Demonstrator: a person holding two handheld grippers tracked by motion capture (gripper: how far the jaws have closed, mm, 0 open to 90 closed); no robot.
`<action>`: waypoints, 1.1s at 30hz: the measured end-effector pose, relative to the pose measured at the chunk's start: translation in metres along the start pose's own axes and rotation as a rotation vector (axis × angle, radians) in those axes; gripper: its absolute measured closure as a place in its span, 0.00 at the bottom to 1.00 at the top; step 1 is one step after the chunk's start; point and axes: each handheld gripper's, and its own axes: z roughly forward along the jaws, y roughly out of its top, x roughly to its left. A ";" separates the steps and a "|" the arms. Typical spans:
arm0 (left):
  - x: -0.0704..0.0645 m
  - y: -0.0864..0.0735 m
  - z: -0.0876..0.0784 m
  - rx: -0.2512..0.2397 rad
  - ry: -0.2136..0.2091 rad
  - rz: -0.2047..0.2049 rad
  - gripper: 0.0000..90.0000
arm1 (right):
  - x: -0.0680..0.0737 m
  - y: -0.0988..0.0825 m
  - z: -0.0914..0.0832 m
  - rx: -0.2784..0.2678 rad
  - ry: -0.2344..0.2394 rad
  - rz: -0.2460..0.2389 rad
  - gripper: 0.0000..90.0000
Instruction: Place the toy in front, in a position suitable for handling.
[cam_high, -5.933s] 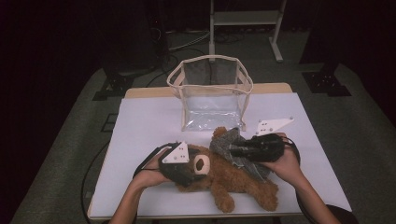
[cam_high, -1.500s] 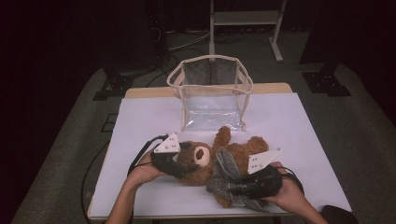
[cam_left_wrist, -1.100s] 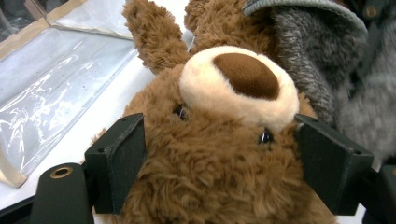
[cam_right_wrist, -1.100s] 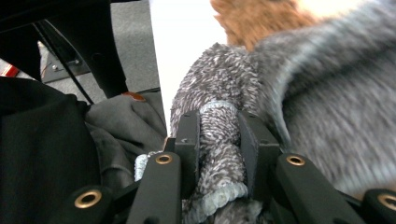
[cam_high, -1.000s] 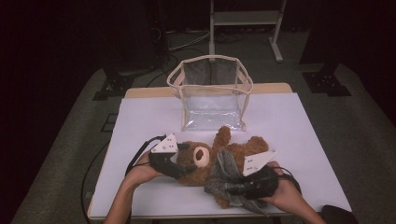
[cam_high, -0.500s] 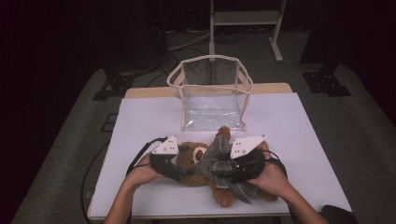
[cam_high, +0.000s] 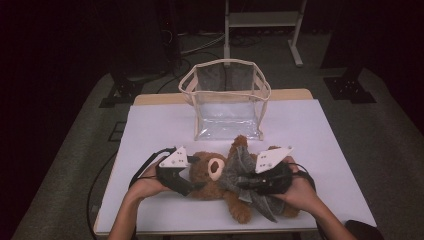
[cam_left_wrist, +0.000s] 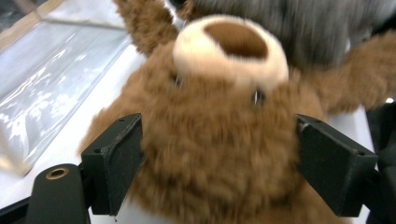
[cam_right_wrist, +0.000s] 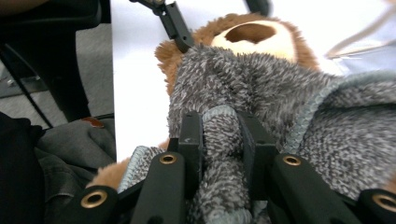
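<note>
A brown teddy bear (cam_high: 212, 172) lies on its back on the white table (cam_high: 160, 125), head towards the left. My left gripper (cam_high: 197, 179) holds its head; in the left gripper view the two jaws press into the fur on either side of the head (cam_left_wrist: 219, 140). A grey fuzzy cloth (cam_high: 239, 169) is draped over the bear's body. My right gripper (cam_high: 243, 183) has just been closing and is shut on a fold of that cloth (cam_right_wrist: 261, 88), pinched between its fingertips (cam_right_wrist: 219, 135). Past the fold, the bear's snout (cam_right_wrist: 247, 35) peeks out.
A clear plastic bag (cam_high: 227, 100) with a cream rim stands open just behind the bear, and its side also lies flat at the left of the left gripper view (cam_left_wrist: 51, 79). A person's hands and forearms come in from the front edge.
The right gripper has moved from the bear's legs up towards its chest, drawing the grey cloth over the body. The left gripper has stayed on the head.
</note>
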 end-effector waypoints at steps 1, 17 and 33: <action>0.002 -0.002 -0.002 0.001 0.002 -0.009 0.21 | -0.001 -0.001 -0.005 -0.007 -0.009 0.005 0.81; -0.011 0.003 0.030 -0.003 -0.034 -0.044 0.23 | -0.008 -0.004 -0.008 -0.037 -0.017 0.063 0.79; -0.008 -0.001 0.033 0.033 -0.064 -0.030 0.33 | -0.020 -0.027 -0.023 -0.049 -0.012 0.120 0.79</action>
